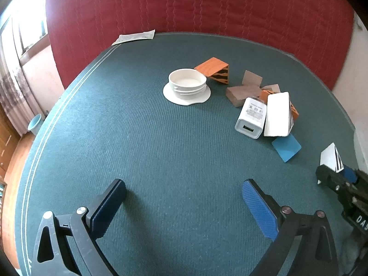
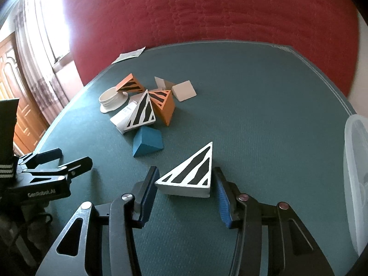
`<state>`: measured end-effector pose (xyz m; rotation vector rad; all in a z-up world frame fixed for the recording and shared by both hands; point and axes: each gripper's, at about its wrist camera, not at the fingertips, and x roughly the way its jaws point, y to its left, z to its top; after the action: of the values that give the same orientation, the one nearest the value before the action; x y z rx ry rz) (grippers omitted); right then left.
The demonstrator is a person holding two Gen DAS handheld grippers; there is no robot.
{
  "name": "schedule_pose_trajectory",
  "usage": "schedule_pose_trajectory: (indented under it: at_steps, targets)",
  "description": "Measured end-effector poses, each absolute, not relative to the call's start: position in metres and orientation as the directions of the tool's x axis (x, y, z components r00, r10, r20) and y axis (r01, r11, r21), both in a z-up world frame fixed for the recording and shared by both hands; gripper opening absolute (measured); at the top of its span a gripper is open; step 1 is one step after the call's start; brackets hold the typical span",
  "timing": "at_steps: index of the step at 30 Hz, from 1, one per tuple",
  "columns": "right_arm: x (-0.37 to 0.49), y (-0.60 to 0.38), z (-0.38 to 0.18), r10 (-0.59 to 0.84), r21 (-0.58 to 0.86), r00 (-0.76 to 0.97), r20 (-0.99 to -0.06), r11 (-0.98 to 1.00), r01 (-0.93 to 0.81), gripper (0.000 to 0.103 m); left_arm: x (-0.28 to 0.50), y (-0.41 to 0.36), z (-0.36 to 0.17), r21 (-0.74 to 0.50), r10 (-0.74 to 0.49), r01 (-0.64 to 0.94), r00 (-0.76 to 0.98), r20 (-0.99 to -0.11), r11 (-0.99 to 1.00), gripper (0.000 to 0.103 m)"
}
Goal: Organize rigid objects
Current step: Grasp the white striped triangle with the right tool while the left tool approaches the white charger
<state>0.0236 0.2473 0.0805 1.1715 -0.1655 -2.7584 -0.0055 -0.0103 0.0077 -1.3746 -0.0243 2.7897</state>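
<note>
My right gripper (image 2: 185,181) is shut on a white wedge block with black stripes (image 2: 191,174), held above the green table; the block also shows in the left wrist view (image 1: 331,157). My left gripper (image 1: 184,194) is open and empty over bare table; it shows in the right wrist view (image 2: 69,158). A pile sits ahead: a second striped white wedge (image 2: 141,112), orange striped wedges (image 2: 164,105) (image 2: 130,84), a blue wedge (image 2: 147,142), grey blocks (image 2: 184,90), a white USB charger (image 1: 250,117) and a white round lid (image 1: 187,84).
A clear plastic container (image 2: 355,172) stands at the right edge of the right wrist view. A paper slip (image 1: 134,36) lies at the table's far left edge. A red quilted cloth (image 1: 195,7) hangs behind the table.
</note>
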Motion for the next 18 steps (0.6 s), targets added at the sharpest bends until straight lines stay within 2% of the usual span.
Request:
schedule_pose_trajectory:
  at_steps: [9,18]
  targets:
    - [0.023,0.246,0.078,-0.178,0.164,-0.688,-0.704,-0.983,0.087,0.048,-0.025,0.008,0.029,0.008,0.022,-0.041,-0.665,-0.747,-0.999,0.098]
    - [0.023,0.245,0.079,-0.179,0.166,-0.688,-0.703,-0.982,0.086,0.049,-0.058,0.026,0.029,0.025,0.049,-0.101,-0.663,-0.747,-0.995,0.096]
